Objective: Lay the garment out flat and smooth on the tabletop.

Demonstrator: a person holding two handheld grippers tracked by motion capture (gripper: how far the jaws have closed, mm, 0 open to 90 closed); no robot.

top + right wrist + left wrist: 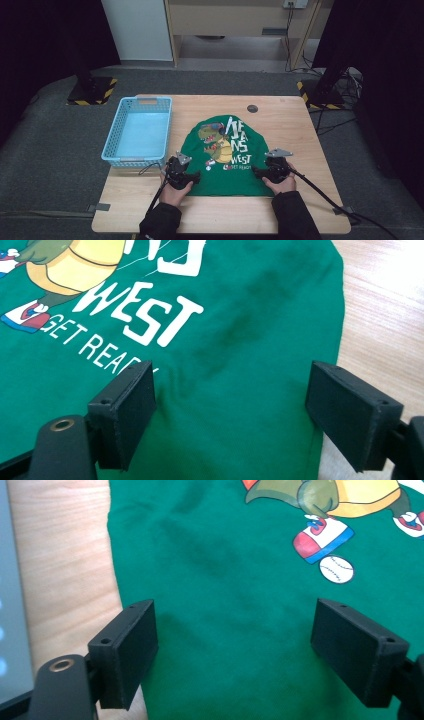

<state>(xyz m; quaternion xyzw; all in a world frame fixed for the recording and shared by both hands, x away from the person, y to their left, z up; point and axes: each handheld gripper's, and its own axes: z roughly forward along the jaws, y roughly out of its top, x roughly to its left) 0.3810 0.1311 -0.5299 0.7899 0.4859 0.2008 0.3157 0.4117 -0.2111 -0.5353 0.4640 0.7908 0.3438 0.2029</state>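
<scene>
i hold both grippers, left gripper (192, 176) and right gripper (258, 172), released over the green shirt (225, 150) near the tabletop's front edge, and next i must pinch its hem.

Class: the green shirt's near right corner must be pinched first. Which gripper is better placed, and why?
The right gripper: its open jaws already straddle the green shirt at its right edge. The left gripper, also open, sits over the opposite side, beside the blue basket.

A light wooden counter (295, 120) stands on grey carpet (55, 140). Black curtains (385, 60) hang at both sides. Behind are a white panel (137, 30) and a wooden cabinet (225, 20). Striped stand bases (92, 91) flank the counter; cables (345, 85) lie right.
</scene>
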